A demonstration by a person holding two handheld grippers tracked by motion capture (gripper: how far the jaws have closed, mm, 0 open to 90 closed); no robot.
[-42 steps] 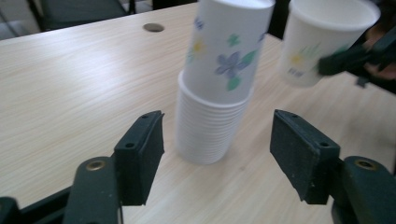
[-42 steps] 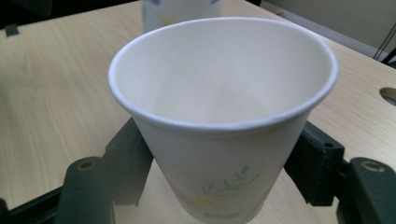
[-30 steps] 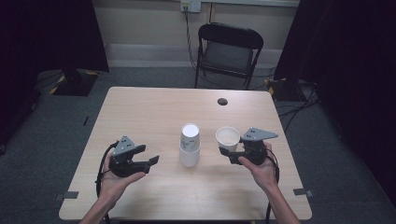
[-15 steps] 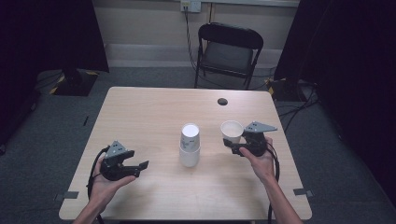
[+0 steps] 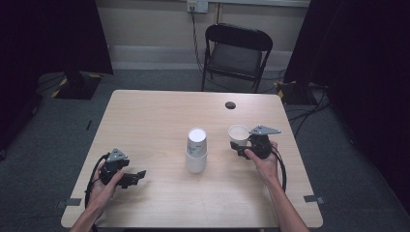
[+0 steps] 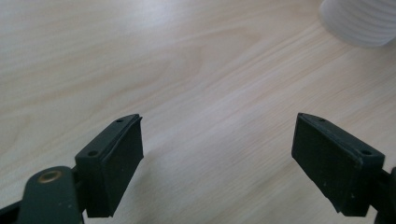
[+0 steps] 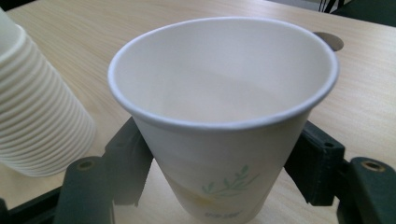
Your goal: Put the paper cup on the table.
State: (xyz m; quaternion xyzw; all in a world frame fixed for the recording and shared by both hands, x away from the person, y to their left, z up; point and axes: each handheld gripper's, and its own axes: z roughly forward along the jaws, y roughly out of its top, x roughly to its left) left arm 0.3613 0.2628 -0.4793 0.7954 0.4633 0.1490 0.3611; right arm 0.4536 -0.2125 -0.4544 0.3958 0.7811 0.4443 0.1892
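A white paper cup (image 7: pixel 224 126) stands upright, mouth up, clamped between the jaws of the right gripper (image 5: pixel 241 145), at about 3 o'clock of the stack of cups (image 5: pixel 197 151) at the tabletop's (image 5: pixel 159 116) middle. At 8 o'clock of that stack, the left gripper (image 6: pixel 219 163) has just been opening; its jaws stand wide over bare wood with nothing between them.
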